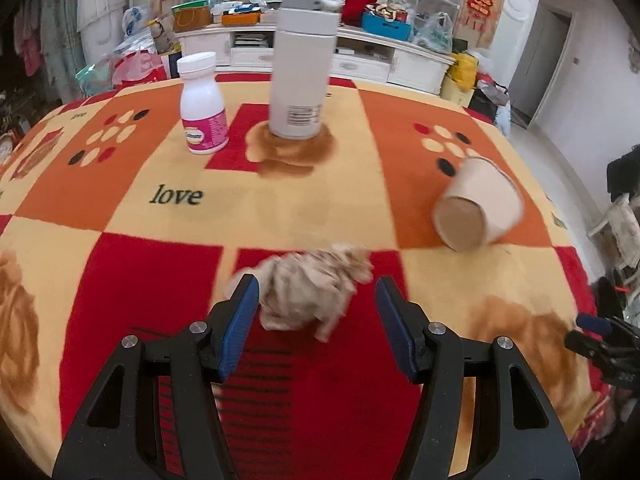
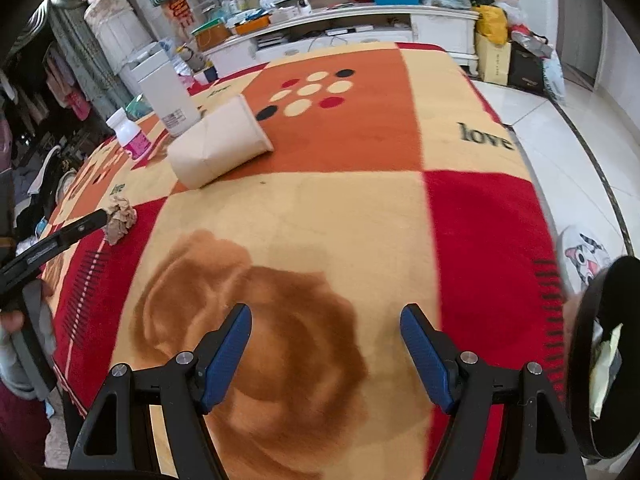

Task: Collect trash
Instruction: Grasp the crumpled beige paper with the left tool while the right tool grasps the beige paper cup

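A crumpled beige paper ball (image 1: pixel 308 292) lies on the red patch of the tablecloth, between the fingers of my left gripper (image 1: pixel 316 292). The gripper is open: the ball sits close against the left pad, with a gap to the right pad. From the right wrist view the same ball (image 2: pixel 120 218) shows at the tip of the left gripper's fingers (image 2: pixel 80 228). A paper cup (image 1: pixel 480 208) (image 2: pixel 220 144) lies on its side further out on the table. My right gripper (image 2: pixel 326 320) hangs open over the brown rose print, holding nothing.
A tall white flask (image 1: pixel 304 72) and a white pill bottle with a pink label (image 1: pixel 202 108) stand at the back of the table (image 1: pixel 280 208). A black bin (image 2: pixel 588 320) holding yellowish wrapping sits off the table's right edge. Cluttered shelves lie behind.
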Demonstrator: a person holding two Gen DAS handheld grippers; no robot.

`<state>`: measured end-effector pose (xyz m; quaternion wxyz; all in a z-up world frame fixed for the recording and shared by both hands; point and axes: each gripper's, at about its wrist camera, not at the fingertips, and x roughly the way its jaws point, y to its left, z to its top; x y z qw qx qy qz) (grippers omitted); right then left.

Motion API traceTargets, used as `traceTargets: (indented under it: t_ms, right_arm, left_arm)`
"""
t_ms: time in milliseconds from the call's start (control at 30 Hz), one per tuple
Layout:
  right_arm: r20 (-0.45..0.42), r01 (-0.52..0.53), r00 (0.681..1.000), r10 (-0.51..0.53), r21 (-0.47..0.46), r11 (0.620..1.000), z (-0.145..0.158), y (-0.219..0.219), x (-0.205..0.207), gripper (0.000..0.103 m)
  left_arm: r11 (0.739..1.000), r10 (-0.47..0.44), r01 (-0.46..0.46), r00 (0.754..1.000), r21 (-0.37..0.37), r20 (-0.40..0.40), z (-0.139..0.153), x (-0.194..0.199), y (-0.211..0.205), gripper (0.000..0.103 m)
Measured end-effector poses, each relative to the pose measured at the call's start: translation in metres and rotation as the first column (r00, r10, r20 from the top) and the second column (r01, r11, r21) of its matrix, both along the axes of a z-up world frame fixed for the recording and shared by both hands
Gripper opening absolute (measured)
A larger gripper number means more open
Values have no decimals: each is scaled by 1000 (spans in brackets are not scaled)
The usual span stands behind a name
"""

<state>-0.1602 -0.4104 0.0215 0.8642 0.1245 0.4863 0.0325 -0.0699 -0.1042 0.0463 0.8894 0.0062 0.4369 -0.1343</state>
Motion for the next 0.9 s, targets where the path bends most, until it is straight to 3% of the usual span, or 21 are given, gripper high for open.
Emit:
traceTargets:
  t_ms: [200, 300, 400, 533, 633, 900]
  right_arm:
    - [9, -25, 1000, 24, 44, 999, 4, 24, 27, 75]
    - [14, -39, 999, 38, 75, 996, 7, 37, 47, 75]
    - [10, -35, 999, 34, 124, 992, 7, 43, 68, 76]
    - [-13, 14, 1000, -11, 239, 971, 4, 47, 99, 82]
    - [-30, 89, 996, -84, 309, 947, 0, 47, 116, 88]
    - [-36, 156, 988, -153, 352, 923, 0, 61, 152, 91]
  left_arm:
    - [999, -41, 42, 998, 32, -38, -22, 18, -3, 60]
    - [998, -58, 57, 998, -14, -31, -21, 19, -1, 59]
    - [994, -81, 77, 996, -75, -43, -19, 23, 4, 44]
    - [990, -83, 76, 995, -116, -57, -21, 29, 9, 42]
    - [991, -88, 83, 995, -102, -44, -22, 26, 6, 42]
    - [990, -96, 92, 995, -110, -31, -24, 25, 7, 43]
